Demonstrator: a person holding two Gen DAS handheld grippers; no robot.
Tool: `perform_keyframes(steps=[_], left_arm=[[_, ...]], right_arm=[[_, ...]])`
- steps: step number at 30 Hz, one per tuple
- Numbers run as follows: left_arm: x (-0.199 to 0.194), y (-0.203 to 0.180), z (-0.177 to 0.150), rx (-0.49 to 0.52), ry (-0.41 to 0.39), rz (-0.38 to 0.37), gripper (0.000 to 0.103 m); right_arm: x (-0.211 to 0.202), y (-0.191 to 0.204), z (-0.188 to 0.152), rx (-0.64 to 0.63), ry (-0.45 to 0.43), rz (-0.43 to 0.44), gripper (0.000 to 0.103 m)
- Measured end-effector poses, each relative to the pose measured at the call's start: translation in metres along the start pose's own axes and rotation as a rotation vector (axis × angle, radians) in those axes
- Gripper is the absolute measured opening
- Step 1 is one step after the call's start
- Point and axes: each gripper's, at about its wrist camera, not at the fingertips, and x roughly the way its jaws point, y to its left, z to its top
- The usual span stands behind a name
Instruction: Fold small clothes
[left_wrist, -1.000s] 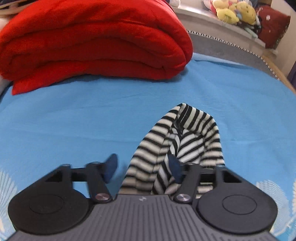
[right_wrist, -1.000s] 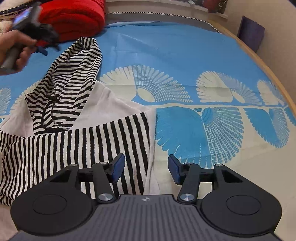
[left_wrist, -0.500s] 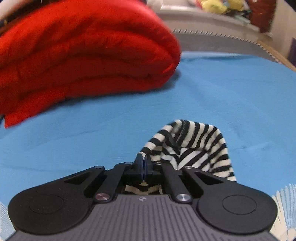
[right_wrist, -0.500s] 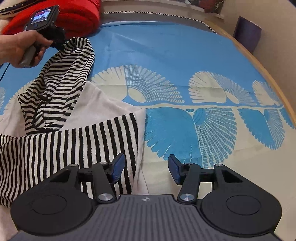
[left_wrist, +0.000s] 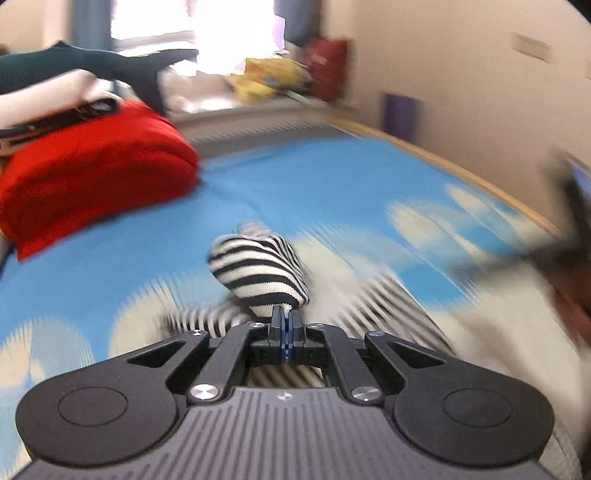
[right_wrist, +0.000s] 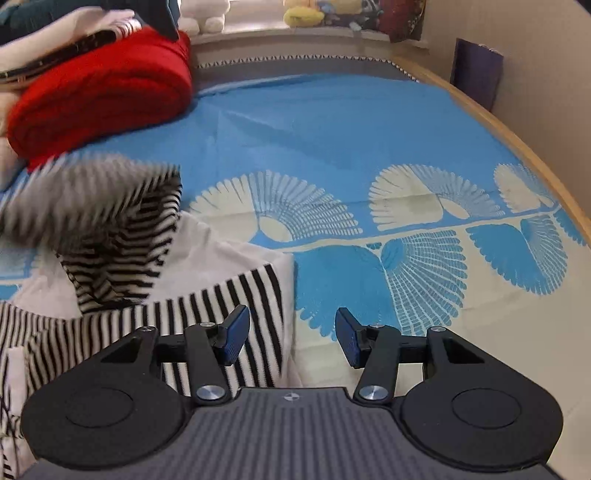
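A small black-and-white striped hooded top (right_wrist: 221, 295) with white panels lies on the blue patterned bedspread (right_wrist: 332, 129). My left gripper (left_wrist: 286, 317) is shut on the striped hood (left_wrist: 258, 269) and holds it lifted above the garment; the view is blurred by motion. In the right wrist view the hood (right_wrist: 96, 192) shows as a blurred striped shape at the left. My right gripper (right_wrist: 291, 334) is open and empty, low over the garment's right edge.
A folded red blanket (right_wrist: 99, 92) lies at the back left with other items stacked on it. Plush toys (right_wrist: 317, 11) sit on a ledge behind the bed. The bed's wooden edge (right_wrist: 517, 140) and a wall run along the right.
My left gripper closed on the hood, then lifted it and swung it to the right, over the garment. The right gripper stayed open and shifted slightly.
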Motion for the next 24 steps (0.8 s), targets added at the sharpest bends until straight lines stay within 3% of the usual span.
perform_keyframes(steps=[2,3,4,5,7,10,14,17,20,24], left_arm=[[-0.034,-0.013,-0.027,0.02,0.066,-0.099,0.01],[-0.049,-0.014,-0.035,-0.002,0.074,-0.098,0.015],[-0.058,-0.011,-0.038,-0.042,0.07,-0.072,0.026],[-0.064,-0.004,-0.037,-0.105,0.063,-0.037,0.03],[-0.066,0.014,-0.034,-0.249,0.059,0.018,0.03],[-0.035,0.045,-0.037,-0.479,0.115,0.085,0.03],[0.018,0.067,-0.067,-0.644,0.238,0.13,0.03],[0.048,0.08,-0.089,-0.825,0.342,0.065,0.03],[0.065,0.076,-0.091,-0.848,0.364,0.05,0.031],[0.077,0.071,-0.089,-0.851,0.379,0.026,0.032]], right_arm=[[-0.004,-0.001,-0.001,0.036,-0.009,0.021,0.051],[-0.005,-0.002,-0.002,0.059,-0.013,0.04,0.047],[-0.006,-0.003,-0.002,0.08,-0.014,0.054,0.04],[-0.006,-0.004,-0.003,0.106,-0.014,0.07,0.037],[-0.005,-0.005,-0.005,0.164,-0.005,0.124,0.033],[0.005,-0.002,-0.008,0.227,0.047,0.204,0.033],[0.025,0.011,-0.02,0.261,0.149,0.267,0.034],[0.044,0.024,-0.03,0.283,0.231,0.269,0.035],[0.061,0.034,-0.038,0.31,0.294,0.257,0.036],[0.072,0.047,-0.043,0.315,0.314,0.235,0.036]])
